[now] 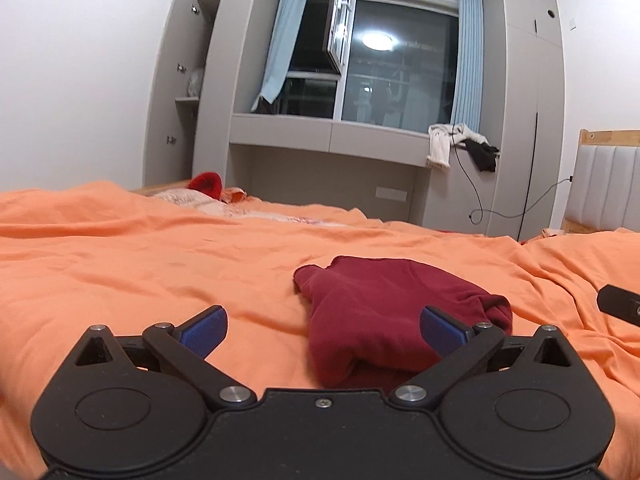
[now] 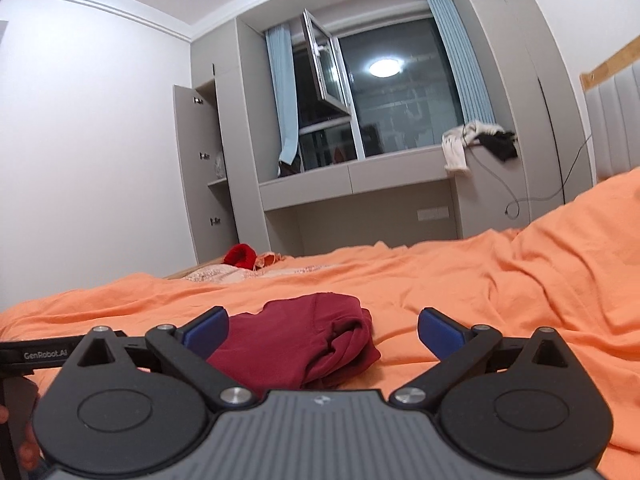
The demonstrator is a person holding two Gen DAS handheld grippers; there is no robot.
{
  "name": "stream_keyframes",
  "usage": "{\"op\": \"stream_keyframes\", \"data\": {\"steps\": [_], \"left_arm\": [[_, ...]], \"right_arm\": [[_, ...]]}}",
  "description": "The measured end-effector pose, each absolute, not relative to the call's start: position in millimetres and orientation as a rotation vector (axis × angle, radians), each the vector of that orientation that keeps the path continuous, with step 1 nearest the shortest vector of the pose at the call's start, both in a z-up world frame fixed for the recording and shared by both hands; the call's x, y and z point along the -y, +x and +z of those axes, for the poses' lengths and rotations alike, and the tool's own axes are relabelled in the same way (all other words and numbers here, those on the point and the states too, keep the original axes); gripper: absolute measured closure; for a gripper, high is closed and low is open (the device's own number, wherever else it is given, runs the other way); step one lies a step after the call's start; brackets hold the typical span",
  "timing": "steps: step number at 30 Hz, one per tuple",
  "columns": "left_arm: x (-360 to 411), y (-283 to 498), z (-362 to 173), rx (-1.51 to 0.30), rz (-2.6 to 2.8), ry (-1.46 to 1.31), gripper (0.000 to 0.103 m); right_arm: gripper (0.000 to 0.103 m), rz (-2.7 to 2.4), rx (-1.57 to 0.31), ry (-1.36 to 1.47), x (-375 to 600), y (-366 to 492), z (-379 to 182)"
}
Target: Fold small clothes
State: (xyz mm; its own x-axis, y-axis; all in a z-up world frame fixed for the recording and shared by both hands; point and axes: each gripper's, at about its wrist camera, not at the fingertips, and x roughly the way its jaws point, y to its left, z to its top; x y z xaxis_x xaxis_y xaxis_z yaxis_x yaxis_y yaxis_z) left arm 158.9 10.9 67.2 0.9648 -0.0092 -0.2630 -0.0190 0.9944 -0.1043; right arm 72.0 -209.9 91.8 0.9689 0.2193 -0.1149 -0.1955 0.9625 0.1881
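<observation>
Left gripper (image 1: 323,330) spread wide, empty. Right gripper (image 2: 322,332) likewise. Folded maroon garment (image 1: 384,312) flat on orange bedsheet (image 1: 140,264), just beyond both sets of blue pads (image 2: 208,330), untouched.

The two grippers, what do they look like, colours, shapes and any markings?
Both are matte black. The left gripper and right gripper each have two round housings, angled link arms with silver pivot screws, and blue textured pads on the jaws. The right one has a grey ribbed centre plate; the left's is plain black. White "GenRobot.AI" lettering shows on the left gripper's side in the right view.
</observation>
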Motion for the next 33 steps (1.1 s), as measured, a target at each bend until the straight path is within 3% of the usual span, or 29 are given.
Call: {"op": "stream_keyframes", "data": {"steps": [17,33], "left_arm": [[-16.8,57.2,38.3,-0.23,0.0,-0.041,0.001],[-6.2,50.0,28.0,-0.255,-0.013,0.028,0.001]], "right_arm": [[0.0,0.119,-0.091,0.087,192.1,-31.6,66.2],[0.0,0.088,-0.175,0.041,188.1,-34.5,48.4]]}}
